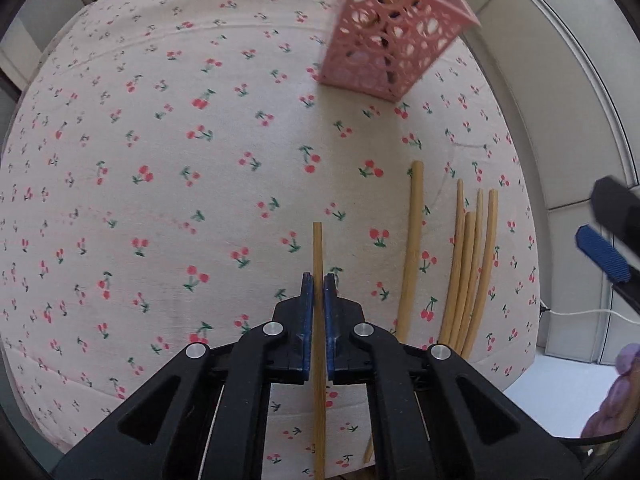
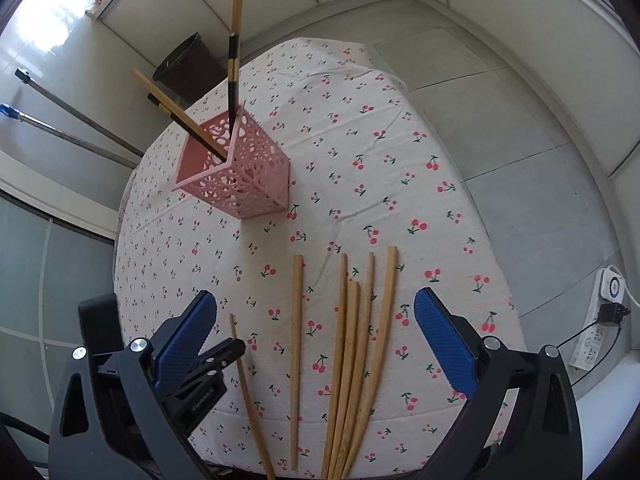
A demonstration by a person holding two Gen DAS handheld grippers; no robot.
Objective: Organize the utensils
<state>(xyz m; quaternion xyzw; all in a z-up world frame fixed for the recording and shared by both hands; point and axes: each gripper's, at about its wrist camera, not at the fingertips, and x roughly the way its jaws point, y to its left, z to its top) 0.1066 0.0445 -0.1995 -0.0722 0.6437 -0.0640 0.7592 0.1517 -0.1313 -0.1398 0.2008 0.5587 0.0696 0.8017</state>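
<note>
Because the left tool (image 1: 319,286) pinches one thin pale wooden chopstick (image 1: 318,248) off-centre, it may swivel and miss the pink perforated plastic holder (image 1: 384,40) — the right tool (image 2: 316,316) hovers wide; empty.

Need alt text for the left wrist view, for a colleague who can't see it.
The left gripper is shut on one bamboo chopstick over a cherry-print tablecloth. Five more chopsticks lie to its right; a pink holder stands beyond.
</note>
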